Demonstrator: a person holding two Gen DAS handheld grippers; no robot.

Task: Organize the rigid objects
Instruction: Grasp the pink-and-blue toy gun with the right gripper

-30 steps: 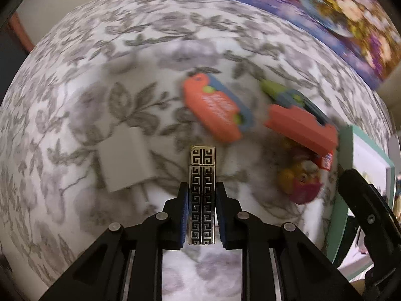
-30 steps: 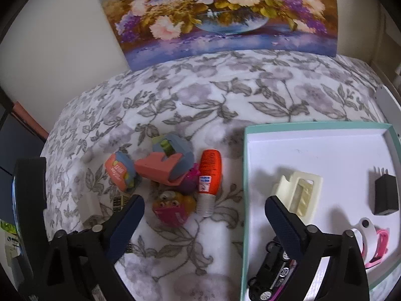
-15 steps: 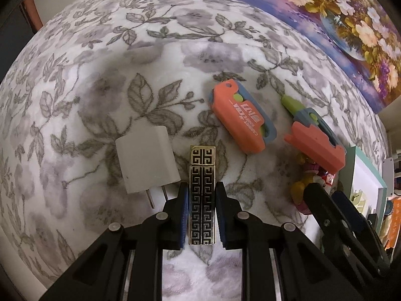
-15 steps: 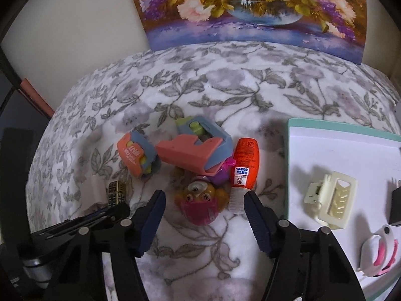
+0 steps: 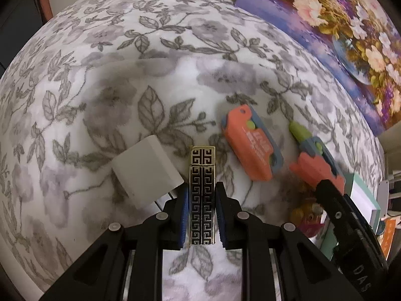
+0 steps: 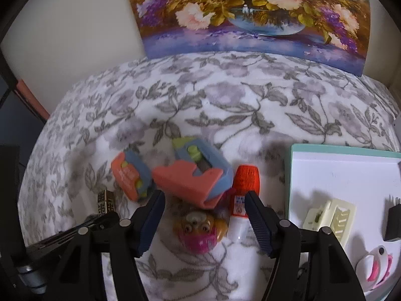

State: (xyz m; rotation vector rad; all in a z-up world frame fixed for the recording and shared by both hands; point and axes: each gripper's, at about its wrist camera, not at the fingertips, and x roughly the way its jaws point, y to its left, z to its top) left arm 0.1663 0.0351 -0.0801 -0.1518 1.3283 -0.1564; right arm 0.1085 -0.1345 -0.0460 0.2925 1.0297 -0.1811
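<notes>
My left gripper [image 5: 202,188] is shut on a black-and-gold patterned lighter [image 5: 202,158], held just above the floral cloth next to a white charger [image 5: 145,173]. Its tip also shows in the right wrist view [image 6: 105,200]. My right gripper [image 6: 204,200] hangs over a cluster of toys with its jaws opening. Between them lie a coral-and-blue toy block [image 6: 193,178] and a yellow-and-pink figure [image 6: 200,233], and the pads are not pressing on either. A glue stick with an orange cap [image 6: 244,183] lies at the right fingertip. A smaller orange-and-blue toy [image 6: 130,175] lies to the left.
A white tray with a teal rim [image 6: 325,148] sits at the right, holding a cream hair clip [image 6: 330,215], a black charger [image 6: 393,220] and a white-and-pink item [image 6: 376,266]. A flower painting [image 6: 250,12] leans against the back wall. The cloth drops off at the left.
The right gripper has shifted left from over the tray edge to the toy cluster, and its jaws have come much narrower. The left gripper drifted sideways with the lighter still held.
</notes>
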